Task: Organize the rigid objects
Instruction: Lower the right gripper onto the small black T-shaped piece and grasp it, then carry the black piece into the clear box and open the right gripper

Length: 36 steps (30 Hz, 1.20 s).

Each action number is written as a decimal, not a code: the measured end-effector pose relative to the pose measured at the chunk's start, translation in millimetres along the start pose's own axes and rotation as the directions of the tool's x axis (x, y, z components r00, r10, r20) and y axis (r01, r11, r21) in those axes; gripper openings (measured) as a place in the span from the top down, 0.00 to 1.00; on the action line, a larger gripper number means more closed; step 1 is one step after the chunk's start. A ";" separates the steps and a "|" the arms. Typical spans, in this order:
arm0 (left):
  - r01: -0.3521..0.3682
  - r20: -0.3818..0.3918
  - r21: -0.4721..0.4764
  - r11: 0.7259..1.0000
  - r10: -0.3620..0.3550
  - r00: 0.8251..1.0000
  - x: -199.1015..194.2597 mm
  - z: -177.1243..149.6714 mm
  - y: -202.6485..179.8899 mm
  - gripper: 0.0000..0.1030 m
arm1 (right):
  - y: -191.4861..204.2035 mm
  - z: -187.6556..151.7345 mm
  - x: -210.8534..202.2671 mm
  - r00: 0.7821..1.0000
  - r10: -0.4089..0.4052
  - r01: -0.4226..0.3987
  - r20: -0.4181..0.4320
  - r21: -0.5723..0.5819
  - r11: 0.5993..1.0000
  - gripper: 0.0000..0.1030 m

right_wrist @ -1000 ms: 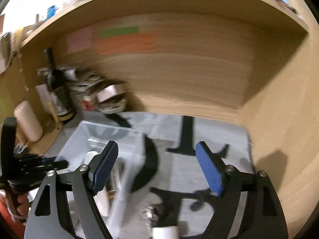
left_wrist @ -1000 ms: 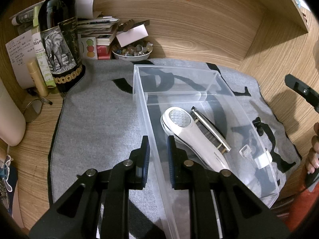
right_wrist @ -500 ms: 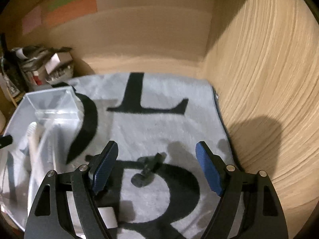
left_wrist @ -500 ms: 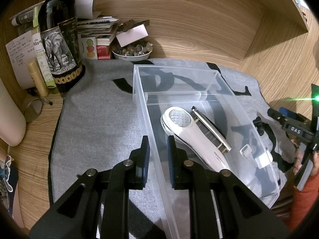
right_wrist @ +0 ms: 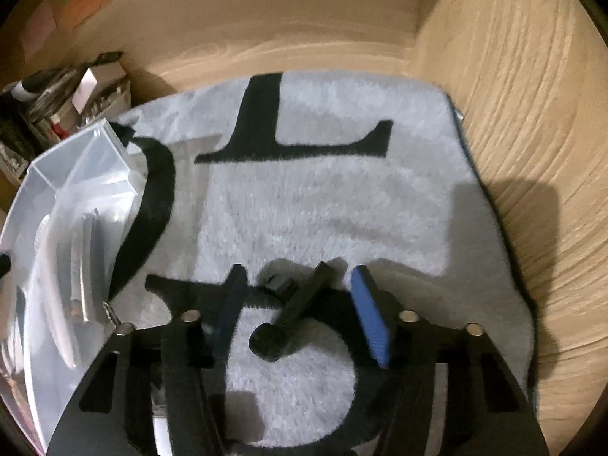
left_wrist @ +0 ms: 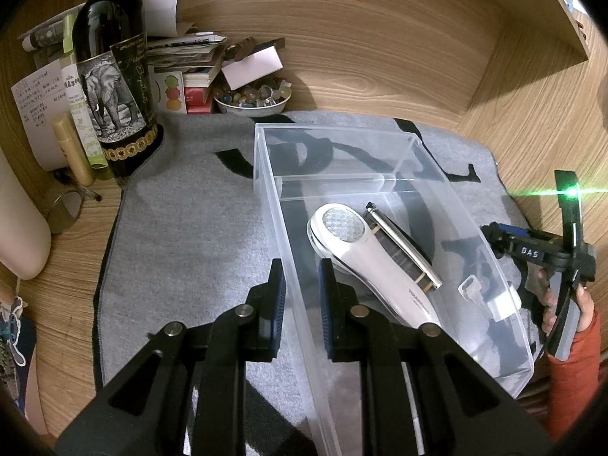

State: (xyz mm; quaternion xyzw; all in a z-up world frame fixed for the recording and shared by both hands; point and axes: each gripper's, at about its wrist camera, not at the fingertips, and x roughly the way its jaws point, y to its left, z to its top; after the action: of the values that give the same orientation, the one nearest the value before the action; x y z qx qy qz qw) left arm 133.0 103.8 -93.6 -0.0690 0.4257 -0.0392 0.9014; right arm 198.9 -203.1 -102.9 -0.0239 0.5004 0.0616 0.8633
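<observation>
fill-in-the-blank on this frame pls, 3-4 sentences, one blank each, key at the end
1. The left gripper straddles the ____ wall of the clear plastic bin.
2. Inside the bin, a metal folding knife lies beside the white handheld device, toward the bin's ____ wall.
3. The right gripper has its fingers either side of a small ____ part lying on the grey mat.
4. The wine bottle has an ____ on its label.

Missing words: left; right; black; elephant
</observation>
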 end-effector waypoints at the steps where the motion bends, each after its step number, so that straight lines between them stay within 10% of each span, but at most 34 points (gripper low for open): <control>1: -0.001 0.000 0.001 1.000 0.001 1.000 0.0 0.0 -0.1 0.85 | 0.8 -0.1 3.0 1.000 0.004 -0.004 -0.007 -0.004 1.000 0.64; 36: 0.001 0.001 -0.003 1.000 -0.001 1.000 0.3 -1.0 -1.6 0.85 | 86.6 24.6 -82.5 0.955 0.115 -0.046 0.273 -0.246 0.968 0.73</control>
State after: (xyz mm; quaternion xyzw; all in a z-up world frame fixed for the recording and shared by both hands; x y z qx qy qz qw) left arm 132.4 102.1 -94.3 -0.0708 0.4253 -0.0389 0.9015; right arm 168.2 -121.5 -17.4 -0.0970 0.3603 0.1590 0.9141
